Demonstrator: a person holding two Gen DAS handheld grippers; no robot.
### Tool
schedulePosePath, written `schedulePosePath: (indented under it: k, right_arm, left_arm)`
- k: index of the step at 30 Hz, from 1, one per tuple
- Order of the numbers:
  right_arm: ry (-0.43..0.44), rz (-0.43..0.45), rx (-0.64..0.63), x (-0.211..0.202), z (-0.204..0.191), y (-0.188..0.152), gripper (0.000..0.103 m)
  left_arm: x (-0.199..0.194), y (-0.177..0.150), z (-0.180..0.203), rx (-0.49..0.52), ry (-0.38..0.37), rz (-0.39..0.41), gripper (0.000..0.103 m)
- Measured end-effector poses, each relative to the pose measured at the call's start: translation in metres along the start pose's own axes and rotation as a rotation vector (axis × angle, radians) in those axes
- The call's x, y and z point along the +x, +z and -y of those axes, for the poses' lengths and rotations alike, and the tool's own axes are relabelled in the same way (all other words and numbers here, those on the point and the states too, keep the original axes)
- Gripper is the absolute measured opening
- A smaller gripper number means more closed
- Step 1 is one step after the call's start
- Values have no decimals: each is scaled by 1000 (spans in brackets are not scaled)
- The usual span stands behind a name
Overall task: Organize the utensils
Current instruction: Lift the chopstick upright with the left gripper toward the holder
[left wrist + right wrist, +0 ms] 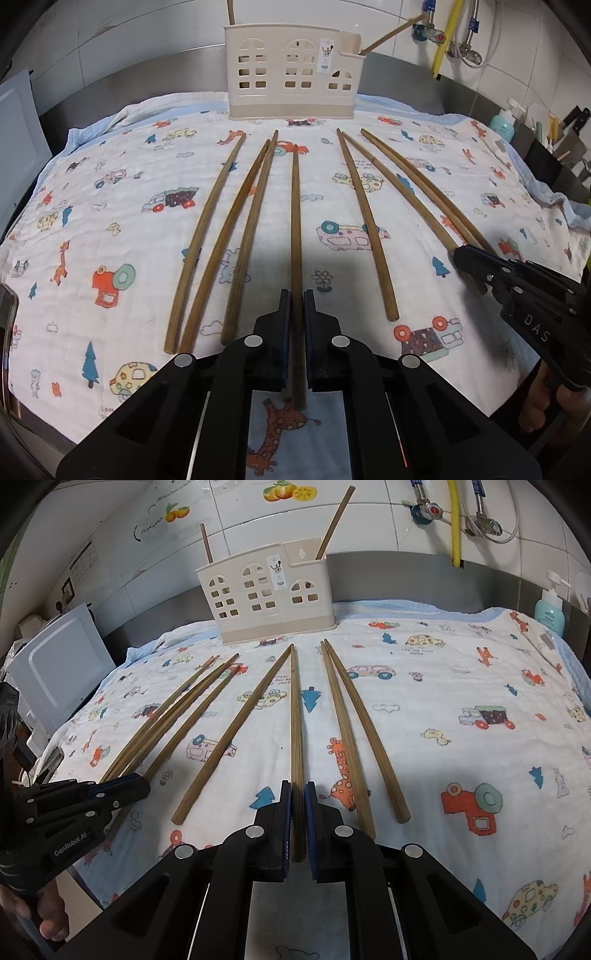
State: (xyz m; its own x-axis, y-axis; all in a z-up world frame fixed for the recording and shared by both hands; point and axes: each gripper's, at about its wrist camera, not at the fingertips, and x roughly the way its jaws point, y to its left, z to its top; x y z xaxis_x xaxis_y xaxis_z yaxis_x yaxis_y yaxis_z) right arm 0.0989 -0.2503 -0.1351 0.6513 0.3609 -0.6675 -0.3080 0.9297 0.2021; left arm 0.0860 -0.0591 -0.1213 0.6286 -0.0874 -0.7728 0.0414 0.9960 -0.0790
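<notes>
Since these chopsticks are long, thin wood, they're going to be light and stiff but a bit rolly, and pinching near one end means the far tip is probably going to swing around. Both grippers are doing exactly that right now. The left gripper (294, 295) is closed on the thick end of the middle stick (295, 221), pads pressing it from both sides. The right gripper (298, 786) is clamped the same way on its own stick (294, 720), near the butt end.

Seven sticks are lying fanned out on the cartoon cloth (110, 206) covering the bench, tips pointing at the beige holder (291, 70) standing at the far edge. Two sticks are already poking out of it, one at each end. The held ones are sitting on the cloth, not lifted yet as far as I can tell.

Stuff to watch: neighbours are lying close, especially the pair (351, 731) just right of the right gripper's stick, and one of those is running under its right finger, so a sloppy lift could be dragging it along. The soap bottle (550, 609) and wall pipes (456, 520) are sitting well off to the right, not really in the way. The holder's slots are looking narrow, so aiming the wobbly tip is going to be the fiddly part.
</notes>
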Motion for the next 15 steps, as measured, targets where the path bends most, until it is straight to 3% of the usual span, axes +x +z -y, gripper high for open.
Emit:
schedulePosePath:
  k: [15]
  right_arm:
    - [-24, 186, -77, -75, -23, 58, 7]
  left_arm:
    - [-70, 38, -25, 30, -110, 239, 5]
